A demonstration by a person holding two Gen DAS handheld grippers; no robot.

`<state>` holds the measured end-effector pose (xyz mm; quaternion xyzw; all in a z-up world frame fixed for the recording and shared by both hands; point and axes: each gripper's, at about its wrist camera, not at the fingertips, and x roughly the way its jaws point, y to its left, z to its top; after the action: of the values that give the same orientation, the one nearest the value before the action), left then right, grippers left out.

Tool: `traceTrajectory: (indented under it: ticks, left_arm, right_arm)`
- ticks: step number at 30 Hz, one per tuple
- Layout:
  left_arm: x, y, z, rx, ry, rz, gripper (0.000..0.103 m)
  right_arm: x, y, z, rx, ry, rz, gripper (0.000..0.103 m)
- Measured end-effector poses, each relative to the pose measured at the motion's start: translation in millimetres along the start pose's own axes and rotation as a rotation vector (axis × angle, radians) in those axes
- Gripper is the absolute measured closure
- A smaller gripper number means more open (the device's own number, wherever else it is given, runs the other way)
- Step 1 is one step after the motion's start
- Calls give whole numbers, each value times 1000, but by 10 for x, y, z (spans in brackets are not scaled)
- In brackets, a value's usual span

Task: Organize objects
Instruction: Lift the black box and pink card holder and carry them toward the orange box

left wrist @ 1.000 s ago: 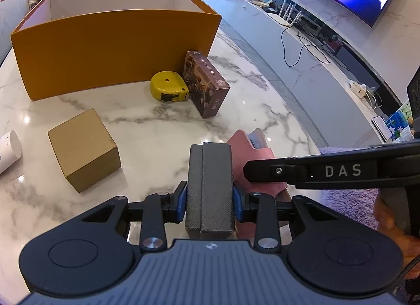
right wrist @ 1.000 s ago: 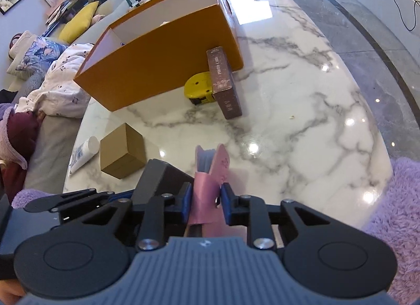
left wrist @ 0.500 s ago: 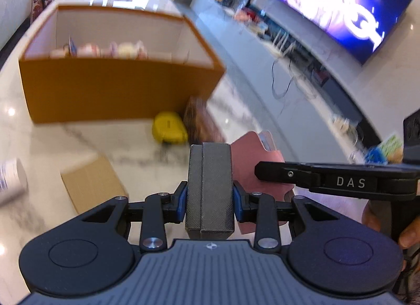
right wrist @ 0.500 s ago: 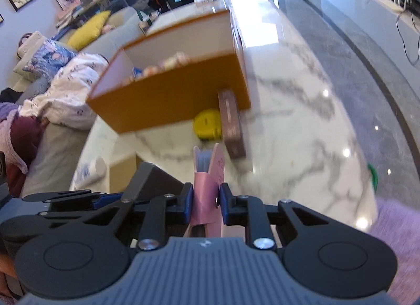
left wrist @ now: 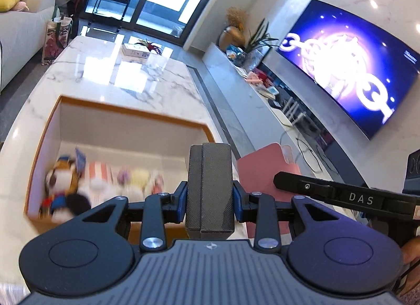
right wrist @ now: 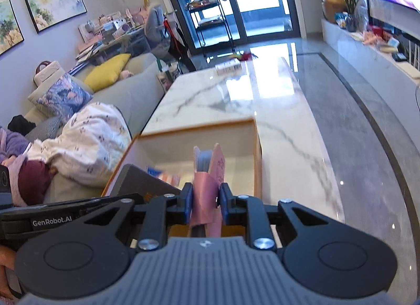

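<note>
My left gripper (left wrist: pixel 210 194) is shut on a dark grey textured case (left wrist: pixel 209 173) and holds it in the air over the near wall of the orange box (left wrist: pixel 126 113). My right gripper (right wrist: pixel 206 200) is shut on a pink wallet (right wrist: pixel 208 173) with blue-grey inner leaves, held above the right part of the orange box (right wrist: pixel 256 147). The pink wallet also shows in the left wrist view (left wrist: pixel 262 166), right of the grey case. The grey case shows at the left in the right wrist view (right wrist: pixel 141 181). Plush toys (left wrist: pixel 68 189) and soft items lie inside the box.
The box stands on a white marble table (left wrist: pixel 131 74). A small white box (left wrist: pixel 135 50) lies at the table's far end. A sofa with pillows and a blanket (right wrist: pixel 86 126) runs along the left. A TV (left wrist: pixel 349 68) and a low console are on the right.
Both grippers rose and moved forward from over the table to above the box, carrying the grey case and the pink wallet. The tape measure, brown box and cardboard cube dropped out of view.
</note>
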<state>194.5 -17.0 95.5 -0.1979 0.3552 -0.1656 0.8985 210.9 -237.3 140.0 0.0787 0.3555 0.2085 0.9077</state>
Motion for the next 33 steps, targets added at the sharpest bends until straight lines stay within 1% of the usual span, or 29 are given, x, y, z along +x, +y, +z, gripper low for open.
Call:
traceTrajectory:
  ticks: [3, 6, 10, 12, 14, 19, 28, 33]
  left_arm:
    - [298, 72, 186, -11, 7, 5, 65]
    - [621, 125, 275, -10, 17, 20, 65]
    - [1045, 228, 244, -31, 71, 48, 65]
    - [1191, 282, 197, -33, 90, 75, 65]
    - [1310, 357, 148, -47, 111, 83, 65]
    - [1469, 473, 63, -91, 143, 89, 65]
    - [1537, 586, 51, -155, 170, 75, 65]
    - [1592, 597, 83, -168, 178, 79, 65]
  right_arm:
    - [278, -52, 228, -22, 1, -9, 80]
    - [610, -107, 368, -54, 27, -27, 80]
    - [1019, -197, 395, -87, 97, -75, 80]
    - [1183, -227, 370, -100, 133, -94, 81]
    - [1310, -266, 359, -99, 161, -111, 81]
    - [1468, -252, 303, -111, 196, -163, 81]
    - [1576, -371, 347, 6, 269, -141, 80]
    - [1582, -371, 355, 20, 261, -135, 80]
